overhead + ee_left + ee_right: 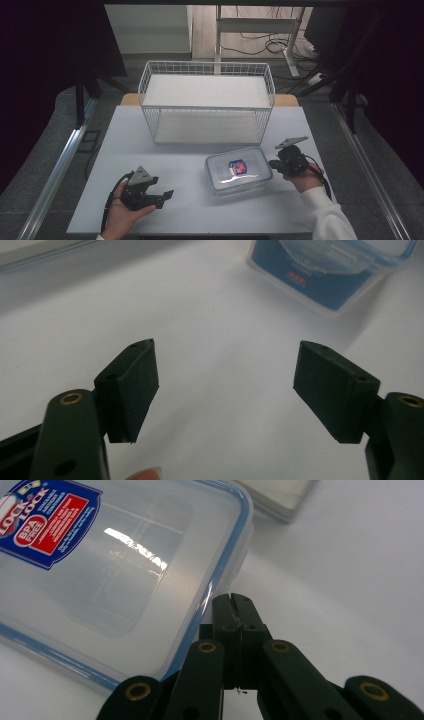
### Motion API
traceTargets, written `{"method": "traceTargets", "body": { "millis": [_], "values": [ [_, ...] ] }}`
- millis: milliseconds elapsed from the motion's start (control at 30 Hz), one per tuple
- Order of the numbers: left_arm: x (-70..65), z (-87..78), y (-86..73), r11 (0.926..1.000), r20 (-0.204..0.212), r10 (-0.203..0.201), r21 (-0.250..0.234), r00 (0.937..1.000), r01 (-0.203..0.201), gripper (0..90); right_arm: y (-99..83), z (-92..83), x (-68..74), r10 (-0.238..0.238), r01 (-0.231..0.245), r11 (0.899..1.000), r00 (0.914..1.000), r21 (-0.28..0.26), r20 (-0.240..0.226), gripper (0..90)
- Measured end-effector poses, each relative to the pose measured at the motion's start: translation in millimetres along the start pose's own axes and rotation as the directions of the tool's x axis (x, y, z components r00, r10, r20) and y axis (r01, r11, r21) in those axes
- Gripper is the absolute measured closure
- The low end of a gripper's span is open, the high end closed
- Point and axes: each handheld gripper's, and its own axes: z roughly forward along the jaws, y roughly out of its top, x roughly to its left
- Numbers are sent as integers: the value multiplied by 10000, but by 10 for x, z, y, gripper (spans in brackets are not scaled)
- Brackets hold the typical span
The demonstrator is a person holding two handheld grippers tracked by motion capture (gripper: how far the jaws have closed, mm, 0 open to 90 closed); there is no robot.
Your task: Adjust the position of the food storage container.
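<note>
High view: plastic box [239,171] sitting on the worktop [180,200] in front of a wire basket [207,101], right tool [272,164] at its right edge. Left gripper view: left tool [225,385] gaping, nothing between. Right gripper view: jaws clenched together, empty, just beside the box rim.

Black two-jaw tools [159,196] [272,163], brass pivot screws, grey three-cornered top plates, black cables; white sleeve [327,217]

Left gripper [167,194] at lower left of high view, jaws parted wide, hand cradling it from below; right gripper [270,163] right of centre, jaws pressed together, white sleeve behind
</note>
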Motion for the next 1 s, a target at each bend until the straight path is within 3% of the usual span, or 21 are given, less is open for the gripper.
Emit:
{"method": "traceTargets", "body": {
  "millis": [167,200,333,533,767,867,1000],
  "values": [
    [45,-46,-16,9995,-138,-268,-180,9995,266,260,78,33,259,-484,482,9988,9982,-70,-365,892],
    [45,-46,-16,9995,-138,-268,-180,9995,266,261,78,33,259,-484,482,9988,9982,-70,-365,892],
    [106,-72,-33,9983,-268,-491,-338,9984,482,261,132,71,468,-785,767,9968,9927,-225,-917,893],
    [134,-79,-42,9981,-347,-529,-347,9980,517,262,162,69,585,-974,933,9950,9855,-360,-1386,892],
    [173,-56,-24,9976,-413,-597,-365,9974,582,262,176,87,748,-1138,1055,9931,9710,-503,-2101,892],
    [188,-65,-25,9973,-433,-624,-411,9971,607,262,186,85,809,-1322,1212,9909,9604,-593,-2454,893],
    [190,-67,-31,9975,-460,-589,-405,9972,570,263,199,89,846,-1453,1346,9891,9591,-602,-2428,892]
  ]
}}
